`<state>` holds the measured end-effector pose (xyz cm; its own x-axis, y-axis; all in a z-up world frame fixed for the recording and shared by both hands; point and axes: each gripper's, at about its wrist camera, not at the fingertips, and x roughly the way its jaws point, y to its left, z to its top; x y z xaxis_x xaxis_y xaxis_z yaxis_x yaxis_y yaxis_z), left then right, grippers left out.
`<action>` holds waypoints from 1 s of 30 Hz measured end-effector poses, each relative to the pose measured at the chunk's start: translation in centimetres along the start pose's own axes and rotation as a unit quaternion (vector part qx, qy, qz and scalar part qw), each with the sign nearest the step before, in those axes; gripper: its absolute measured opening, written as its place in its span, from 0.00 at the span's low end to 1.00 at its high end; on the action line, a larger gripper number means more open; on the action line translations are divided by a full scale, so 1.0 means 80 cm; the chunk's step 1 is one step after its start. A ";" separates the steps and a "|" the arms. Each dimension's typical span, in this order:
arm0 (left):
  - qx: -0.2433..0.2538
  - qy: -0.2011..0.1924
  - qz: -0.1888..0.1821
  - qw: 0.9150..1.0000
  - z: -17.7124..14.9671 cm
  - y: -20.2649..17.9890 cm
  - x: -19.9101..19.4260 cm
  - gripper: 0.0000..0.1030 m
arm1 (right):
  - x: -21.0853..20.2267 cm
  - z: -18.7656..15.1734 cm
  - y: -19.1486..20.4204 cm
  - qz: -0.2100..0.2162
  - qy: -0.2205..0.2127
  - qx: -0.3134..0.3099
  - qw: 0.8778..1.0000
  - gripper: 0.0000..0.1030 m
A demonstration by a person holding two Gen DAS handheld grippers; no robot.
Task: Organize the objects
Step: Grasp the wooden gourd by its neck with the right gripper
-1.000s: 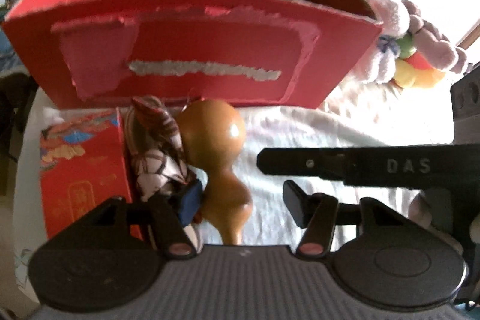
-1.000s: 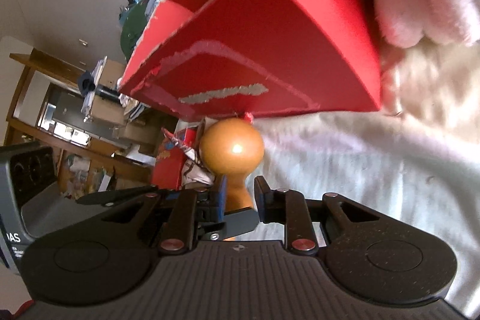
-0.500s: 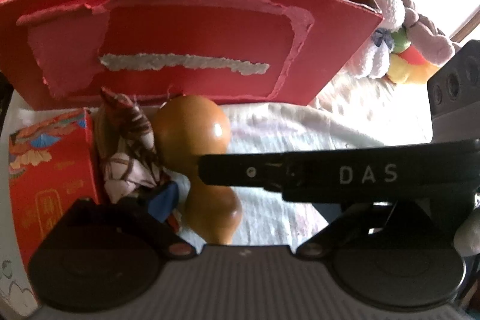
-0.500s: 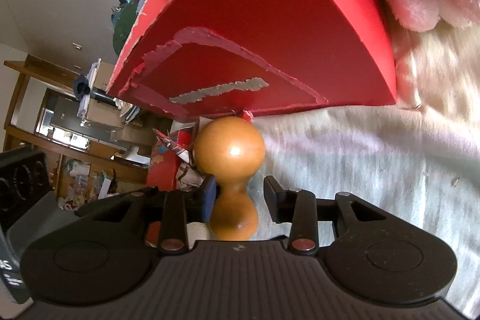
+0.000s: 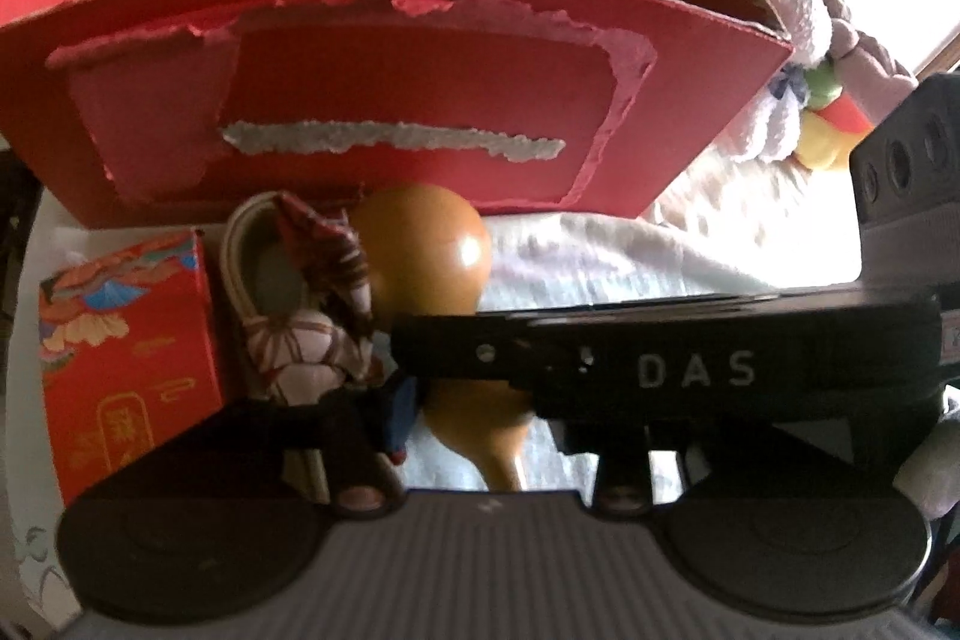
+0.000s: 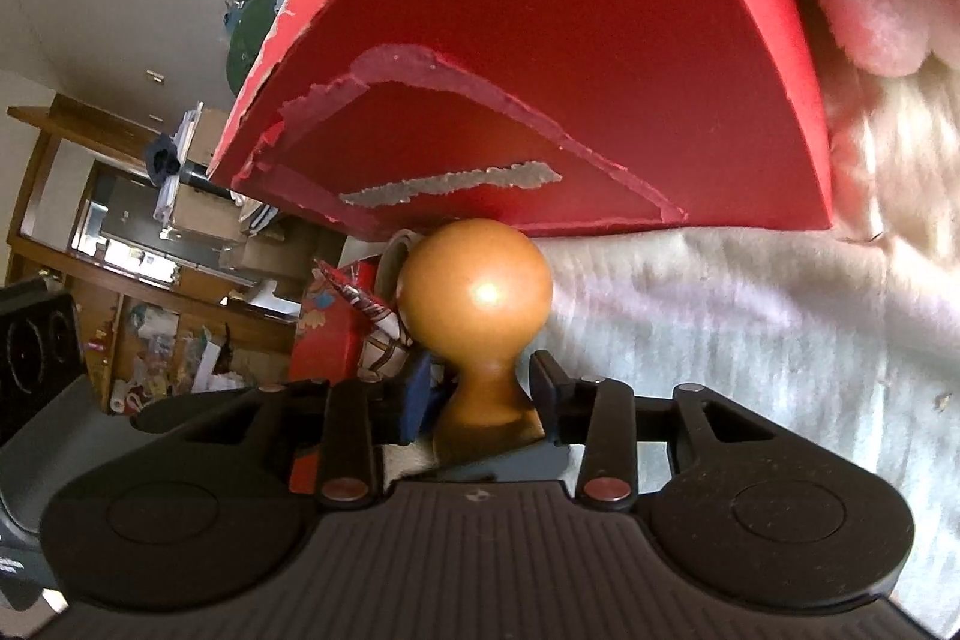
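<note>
right wrist view: right tongs [image 6: 483, 394] have just been opening, gourd [image 6: 474, 298] neck between them. left tongs [image 5: 480, 436] have just been closing, gourd between; grip unclear.

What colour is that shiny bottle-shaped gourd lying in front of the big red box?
The gourd is a glossy orange-brown, clearest in the right wrist view.

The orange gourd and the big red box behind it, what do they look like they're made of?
The gourd looks like polished wood or a lacquered dried gourd: smooth amber surface with a sharp bright glint; which of the two can't be told. The red box looks like matte cardboard: its red facing is torn away in ragged strips, showing grey fibrous board beneath.
</note>
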<state>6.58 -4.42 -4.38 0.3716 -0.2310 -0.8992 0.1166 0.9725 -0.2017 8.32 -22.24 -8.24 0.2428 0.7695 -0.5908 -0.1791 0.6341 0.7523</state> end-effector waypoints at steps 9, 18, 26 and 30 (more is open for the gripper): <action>0.001 0.009 0.006 1.000 0.002 -0.004 0.002 0.49 | -0.011 0.000 -0.007 0.004 0.005 -0.008 1.000 0.31; 0.022 0.013 0.017 1.000 0.011 -0.029 -0.002 0.34 | -0.038 0.003 -0.014 0.006 -0.010 -0.004 1.000 0.30; 0.056 0.015 0.019 0.998 0.018 -0.069 -0.012 0.35 | -0.072 0.002 -0.011 0.007 -0.026 -0.001 1.000 0.30; 0.075 0.013 0.020 0.997 0.023 -0.092 -0.023 0.35 | -0.094 0.000 -0.011 0.007 -0.039 -0.002 0.999 0.30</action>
<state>6.73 -11.17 -0.52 0.3550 -0.1900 -0.9154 0.2388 0.9651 -0.1077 6.68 -28.63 -4.46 0.3136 0.7698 -0.5559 -0.1874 0.6241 0.7586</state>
